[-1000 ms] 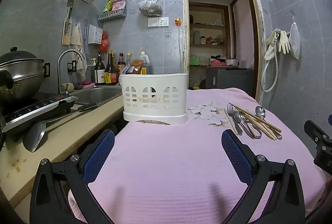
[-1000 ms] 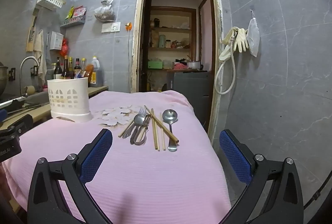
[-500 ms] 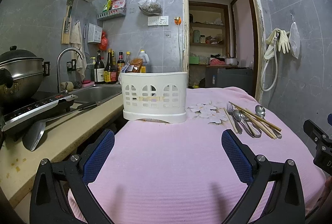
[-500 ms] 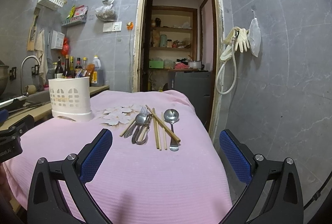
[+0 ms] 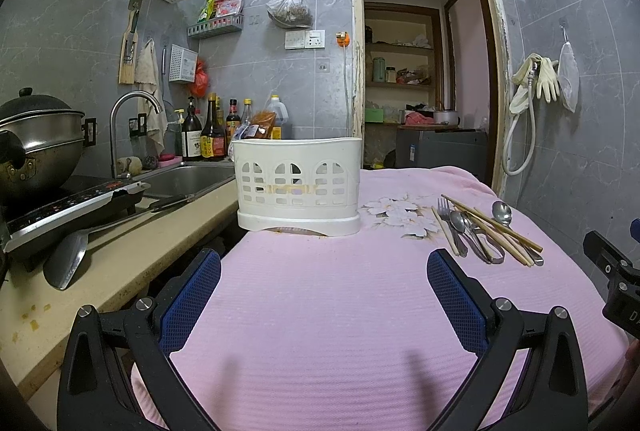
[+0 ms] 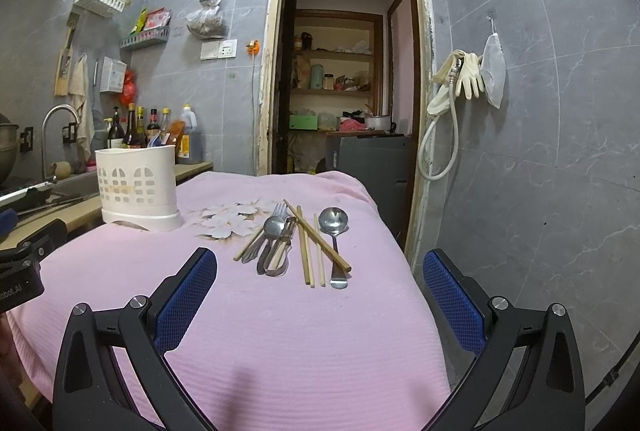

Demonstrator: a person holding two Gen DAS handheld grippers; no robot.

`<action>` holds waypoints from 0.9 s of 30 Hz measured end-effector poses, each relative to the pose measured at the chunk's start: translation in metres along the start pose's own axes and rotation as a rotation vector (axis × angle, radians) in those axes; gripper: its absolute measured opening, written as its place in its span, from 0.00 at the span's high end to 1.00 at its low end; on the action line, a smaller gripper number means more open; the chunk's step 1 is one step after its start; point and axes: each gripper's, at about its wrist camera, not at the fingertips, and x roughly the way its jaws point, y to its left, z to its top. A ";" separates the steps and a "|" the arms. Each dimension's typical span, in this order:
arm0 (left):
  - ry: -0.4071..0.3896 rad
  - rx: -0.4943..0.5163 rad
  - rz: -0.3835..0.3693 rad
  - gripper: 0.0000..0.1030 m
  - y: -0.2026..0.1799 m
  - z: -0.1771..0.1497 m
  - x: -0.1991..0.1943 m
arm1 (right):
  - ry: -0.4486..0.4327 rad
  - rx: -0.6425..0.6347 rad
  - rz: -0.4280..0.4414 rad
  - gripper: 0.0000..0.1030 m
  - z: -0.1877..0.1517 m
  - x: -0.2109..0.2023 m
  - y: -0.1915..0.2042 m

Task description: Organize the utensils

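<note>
A wide patch of bare pink cloth lies between the fingers and the pile of forks, spoons and chopsticks, so nothing blocks the way there. The white basket stands tall on the far left of the table, apart from the pile. Its open top has free air above it. The grey wall stands close on the right.

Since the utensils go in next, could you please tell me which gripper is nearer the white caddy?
Left. The left gripper faces the white caddy straight ahead; the right gripper sits further right, facing the utensil pile, the caddy off to its left.
</note>
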 end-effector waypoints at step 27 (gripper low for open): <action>0.003 0.000 -0.001 0.02 0.000 -0.002 0.002 | 0.007 -0.007 0.003 0.00 -0.002 0.000 0.002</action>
